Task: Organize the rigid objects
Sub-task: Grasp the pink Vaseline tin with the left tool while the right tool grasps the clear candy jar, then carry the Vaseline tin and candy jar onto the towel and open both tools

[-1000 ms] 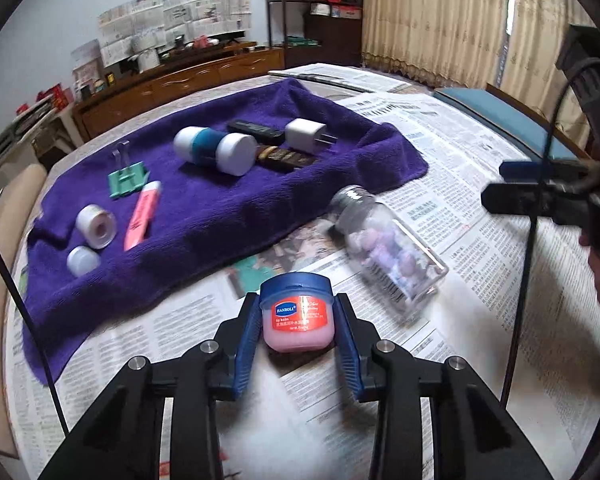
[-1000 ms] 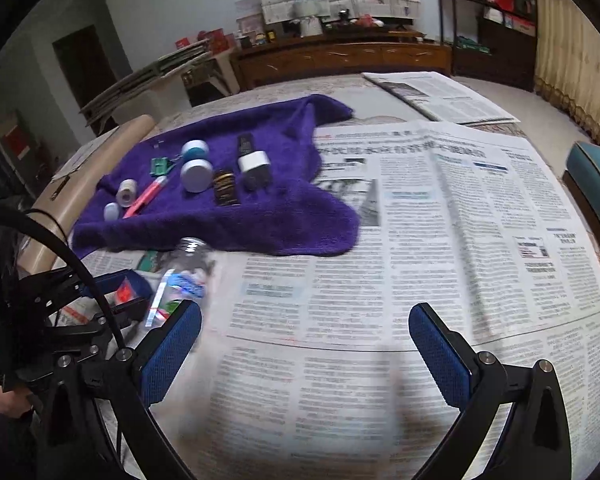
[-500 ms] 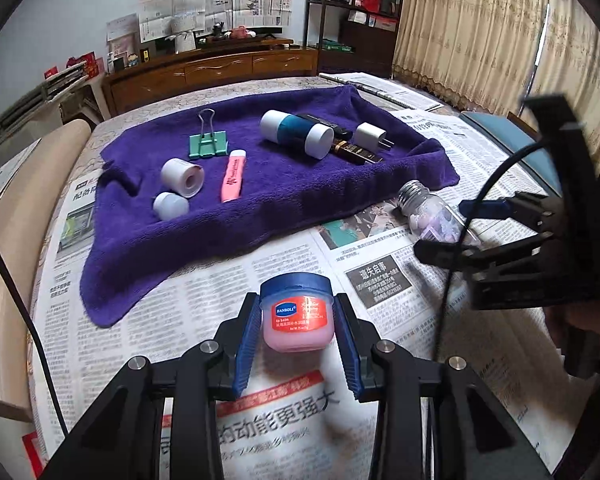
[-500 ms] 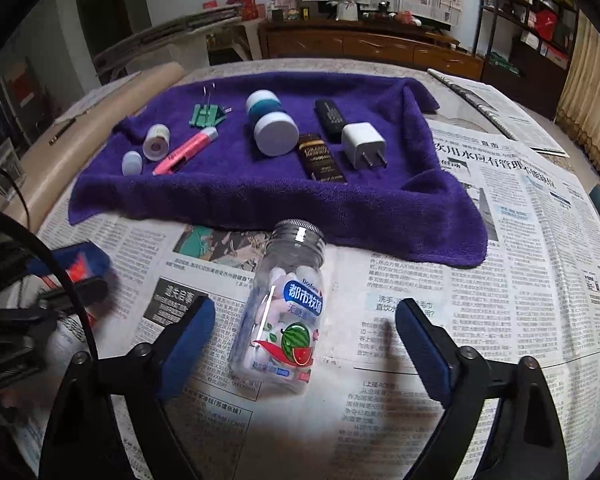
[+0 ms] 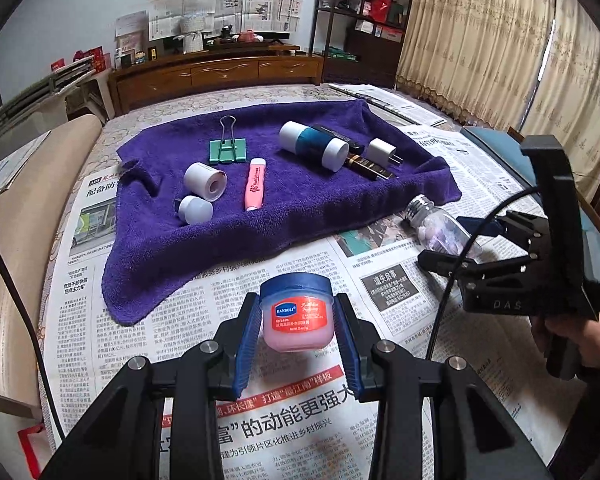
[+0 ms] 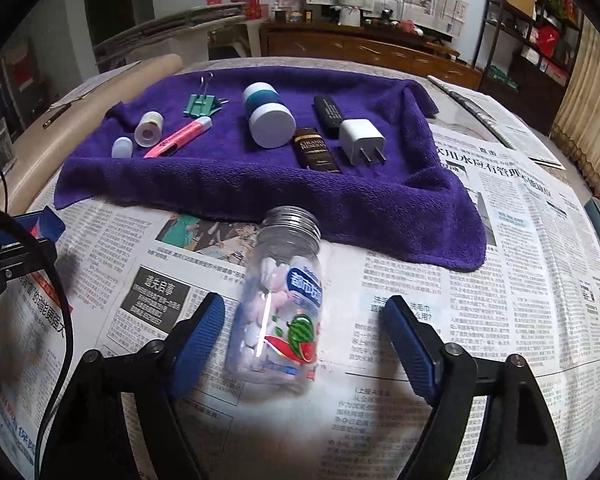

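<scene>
Since 0.5 s ago, right gripper (image 6: 302, 320) has closed in on the candy bottle (image 6: 278, 304); the bottle now sits deeper between its 2 blue pads, fingers spread wide, nothing touching yet. Left view has pulled back a little, jar unchanged in its grip.

Newspaper (image 6: 500, 280) covers the table, probably as a work surface. Purple towel (image 5: 300, 216) lies across the far part and looks like the collecting zone: 8 items already laid out on it.

On the towel, large to small: teal-and-white cylinder (image 5: 314, 146) on its side, white charger plug (image 5: 382, 151), 2 dark flat items just beside the plug (1 a dark brown sachet (image 6: 315, 148)), green binder clip (image 5: 228, 148), pink highlighter (image 5: 254, 184), white tape roll (image 5: 205, 180), small white cap (image 5: 196, 209).

Candy bottle lies on its side on the newspaper, just off the towel's near edge, metal lid pointing at the towel. Right pads flank its lower half, 1 each side, gaps on both. Lying flat, it may roll when pinched; squeezing across the body seems the sensible grasp.

Left gripper (image 5: 296, 330) is clamped on the balm jar (image 5: 297, 312), blue lid up, label facing the camera, pads pressed on both flanks. Jar is held upright above the newspaper, short of the towel, likely bound for it.
</scene>
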`<state>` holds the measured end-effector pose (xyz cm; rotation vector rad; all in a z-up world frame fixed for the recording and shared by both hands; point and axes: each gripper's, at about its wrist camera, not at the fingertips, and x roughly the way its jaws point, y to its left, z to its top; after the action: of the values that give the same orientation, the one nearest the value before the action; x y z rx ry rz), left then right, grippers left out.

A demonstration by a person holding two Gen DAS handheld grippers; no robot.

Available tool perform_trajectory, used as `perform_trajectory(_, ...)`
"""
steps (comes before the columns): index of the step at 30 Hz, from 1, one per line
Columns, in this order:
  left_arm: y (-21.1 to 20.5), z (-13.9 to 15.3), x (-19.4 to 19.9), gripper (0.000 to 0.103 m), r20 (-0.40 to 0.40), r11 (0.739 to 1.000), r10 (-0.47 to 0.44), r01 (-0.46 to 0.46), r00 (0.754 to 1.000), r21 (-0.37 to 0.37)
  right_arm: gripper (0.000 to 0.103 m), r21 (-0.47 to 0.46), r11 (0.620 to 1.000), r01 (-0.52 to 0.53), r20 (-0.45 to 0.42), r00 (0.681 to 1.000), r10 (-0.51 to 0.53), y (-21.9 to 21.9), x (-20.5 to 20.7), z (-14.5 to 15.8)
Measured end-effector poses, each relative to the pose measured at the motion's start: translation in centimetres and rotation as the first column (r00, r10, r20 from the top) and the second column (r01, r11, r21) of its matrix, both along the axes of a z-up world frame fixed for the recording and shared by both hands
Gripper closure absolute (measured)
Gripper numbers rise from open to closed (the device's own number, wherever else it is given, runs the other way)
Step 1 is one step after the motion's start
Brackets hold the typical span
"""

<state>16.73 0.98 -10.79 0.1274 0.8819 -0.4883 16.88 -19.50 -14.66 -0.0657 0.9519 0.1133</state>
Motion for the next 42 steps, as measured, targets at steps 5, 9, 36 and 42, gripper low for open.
perform_trajectory(5,-0.4,-0.2,0.3,0.068,-0.004,1.000,-0.004,0.004,1.000,0.001,0.038,0.006,1.000,-0.008,0.026,1.000,0.008,0.7,-0.3,0.2)
perform_trajectory(9,-0.9,-0.4,0.3,0.068,-0.009,1.000,-0.008,0.008,1.000,0.007,0.061,0.009,1.000,-0.009,0.026,1.000,0.009,1.3,-0.6,0.4)
perform_trajectory(36,-1.5,2.4,1.9,0.068,0.040,1.000,0.008,-0.007,0.999,-0.027,0.061,0.159,0.987,-0.019,0.065,0.998,0.009,-3.0,-1.2,4.8)
perform_trajectory(42,-1.5,2.7,4.2,0.068,0.026,0.999,0.025,-0.024,0.999,-0.041,0.061,0.166,0.986,-0.026,0.083,0.996,0.012,-3.6,0.7,6.6)
